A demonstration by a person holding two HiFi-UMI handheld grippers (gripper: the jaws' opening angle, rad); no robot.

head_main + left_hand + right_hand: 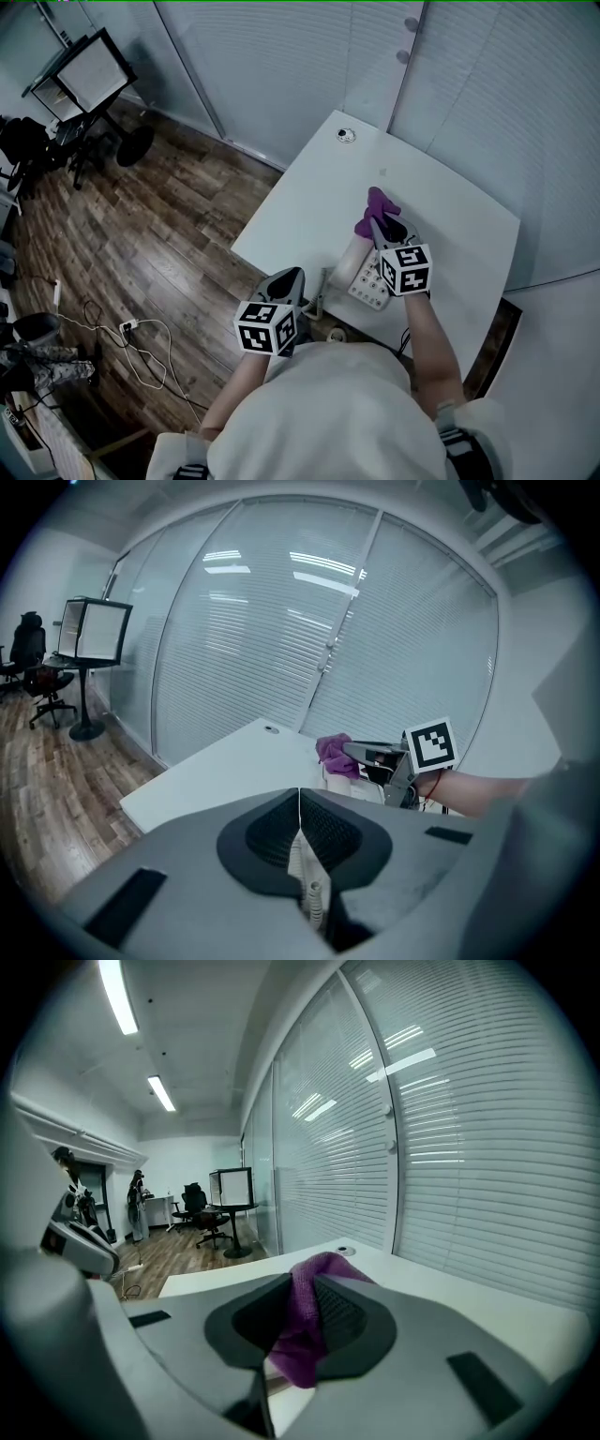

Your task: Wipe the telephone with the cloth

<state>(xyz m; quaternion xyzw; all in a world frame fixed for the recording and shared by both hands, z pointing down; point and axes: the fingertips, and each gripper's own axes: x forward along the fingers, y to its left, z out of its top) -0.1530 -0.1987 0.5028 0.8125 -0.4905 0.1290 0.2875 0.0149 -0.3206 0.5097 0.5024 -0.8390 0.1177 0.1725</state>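
The telephone [367, 284] sits on the near part of the white table [309, 202], just in front of me. It is a pale plastic block with a keypad. Its handset lies along its left side, and the long axis seems to run away from me toward the blinds. My right gripper hides its far end.

My right gripper [384, 225] is clamped on the cloth [380, 204], a soft purple weave that bunches out past the ribbed dark pads just above the telephone. My left gripper [300, 797] is closed tight on the coiled cord [307, 881], a white spiral pinched between its pads.

1 round grommet [346, 135] is set in the table's far corner. On the wooden floor to the left are loose cables [141, 342] and a monitor on a stand [89, 70].
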